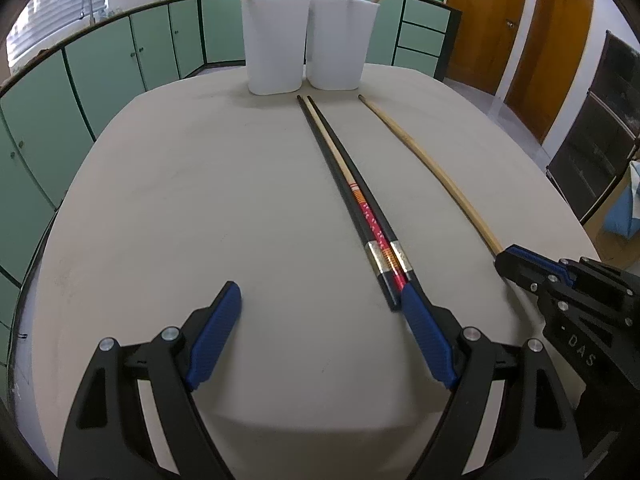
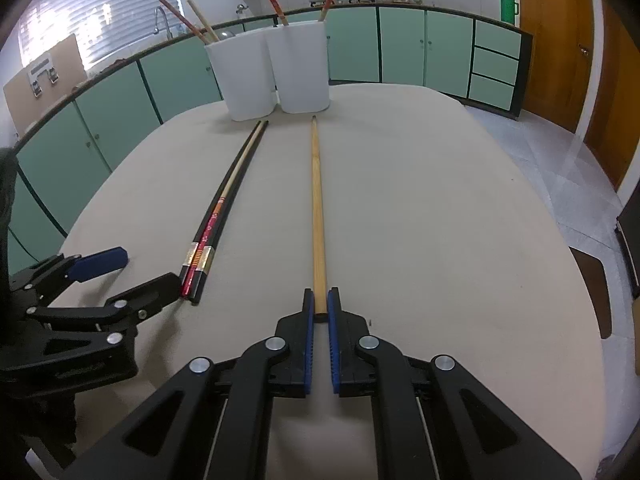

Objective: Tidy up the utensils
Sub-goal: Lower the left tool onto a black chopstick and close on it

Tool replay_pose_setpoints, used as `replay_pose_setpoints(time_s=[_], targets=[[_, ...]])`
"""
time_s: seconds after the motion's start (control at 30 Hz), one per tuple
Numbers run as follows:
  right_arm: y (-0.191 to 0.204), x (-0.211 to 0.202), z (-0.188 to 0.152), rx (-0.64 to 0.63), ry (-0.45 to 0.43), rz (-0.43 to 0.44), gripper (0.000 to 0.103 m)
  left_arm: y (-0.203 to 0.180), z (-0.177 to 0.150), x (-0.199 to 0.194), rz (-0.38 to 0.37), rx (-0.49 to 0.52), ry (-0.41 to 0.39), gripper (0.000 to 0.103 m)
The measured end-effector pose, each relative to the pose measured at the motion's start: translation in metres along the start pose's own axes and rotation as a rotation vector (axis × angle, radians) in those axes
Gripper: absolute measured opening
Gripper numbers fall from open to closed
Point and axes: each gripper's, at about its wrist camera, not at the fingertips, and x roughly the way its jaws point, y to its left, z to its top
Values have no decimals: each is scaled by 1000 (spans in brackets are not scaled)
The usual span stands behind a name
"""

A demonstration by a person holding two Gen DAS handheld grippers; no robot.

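Two white holders (image 1: 274, 42) (image 1: 342, 42) stand at the table's far edge with chopsticks in them; they also show in the right wrist view (image 2: 242, 76) (image 2: 302, 66). A bundle of black and red chopsticks (image 1: 352, 200) (image 2: 222, 208) lies on the table. A plain wooden chopstick (image 1: 432, 168) (image 2: 318, 216) lies to its right. My left gripper (image 1: 320, 300) (image 2: 136, 272) is open, its right finger beside the bundle's near end. My right gripper (image 2: 319, 300) (image 1: 508, 260) is shut on the wooden chopstick's near end.
The round beige table (image 1: 200, 200) fills both views. Green cabinets (image 1: 100, 64) with a sink tap run behind it. Wooden doors (image 1: 560, 40) and a dark shelf (image 1: 600, 132) stand at the right.
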Motion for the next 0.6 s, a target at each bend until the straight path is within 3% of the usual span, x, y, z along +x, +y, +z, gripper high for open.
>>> replay_pose_setpoints(time_s=[0.23, 0.6], targets=[[0, 0, -1, 6, -1, 6, 7, 1, -2, -1, 24, 0, -4, 83], [-1, -4, -5, -9, 0, 43, 11, 32, -16, -18, 65, -42, -9, 82]])
